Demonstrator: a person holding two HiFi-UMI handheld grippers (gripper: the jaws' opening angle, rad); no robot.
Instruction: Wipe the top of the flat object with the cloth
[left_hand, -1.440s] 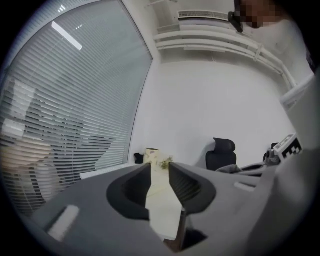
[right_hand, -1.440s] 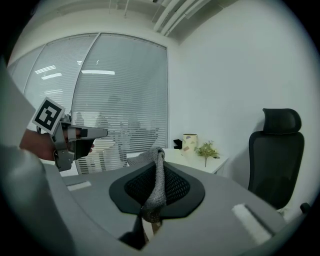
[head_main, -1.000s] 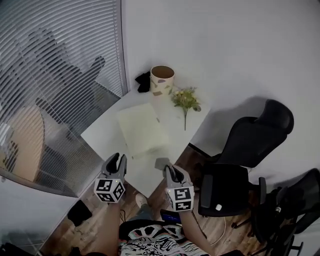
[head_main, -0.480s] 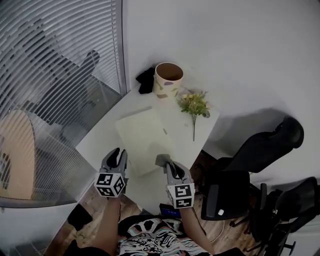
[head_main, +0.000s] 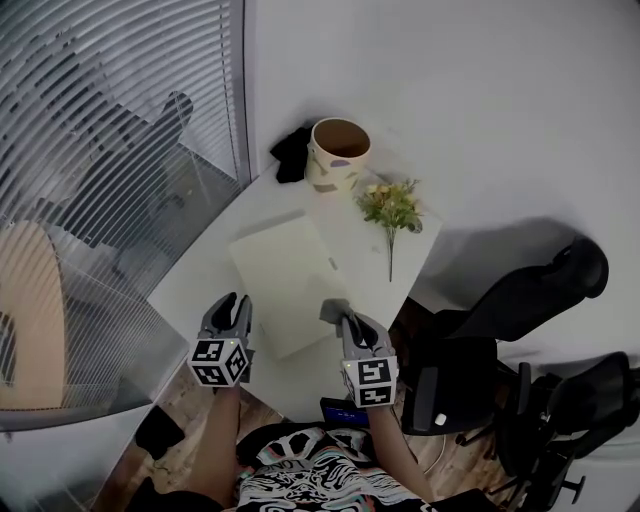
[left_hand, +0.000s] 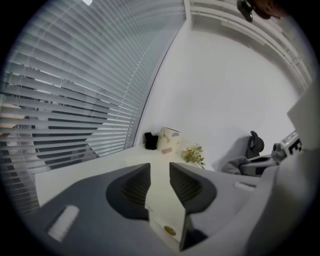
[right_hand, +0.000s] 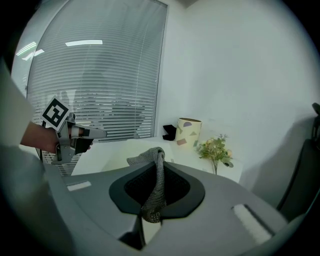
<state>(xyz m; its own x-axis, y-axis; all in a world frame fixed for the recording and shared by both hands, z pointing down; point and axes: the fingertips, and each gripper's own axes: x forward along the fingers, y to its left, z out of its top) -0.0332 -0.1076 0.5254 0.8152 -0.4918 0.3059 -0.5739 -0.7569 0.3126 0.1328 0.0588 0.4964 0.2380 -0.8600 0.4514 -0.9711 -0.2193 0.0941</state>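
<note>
A pale yellow flat object (head_main: 285, 278) lies on the white table (head_main: 210, 270). My right gripper (head_main: 345, 322) hovers at its near right corner, shut on a grey cloth (head_main: 331, 311). In the right gripper view the cloth (right_hand: 159, 185) hangs out between the closed jaws, with the flat object (right_hand: 131, 149) ahead of it. My left gripper (head_main: 229, 304) is at the near left edge of the flat object, open and holding nothing. In the left gripper view the flat object (left_hand: 162, 210) shows through the gap of the left gripper (left_hand: 160, 168).
At the table's far end stand a patterned cup (head_main: 338, 152), a black object (head_main: 291, 153) and a small bunch of flowers (head_main: 392, 205). Window blinds (head_main: 110, 120) run along the left. Black office chairs (head_main: 520, 290) stand to the right of the table.
The head view has drawn closer to the table. Both grippers sit a little nearer the flat object's near edge. The right one still holds the cloth.
</note>
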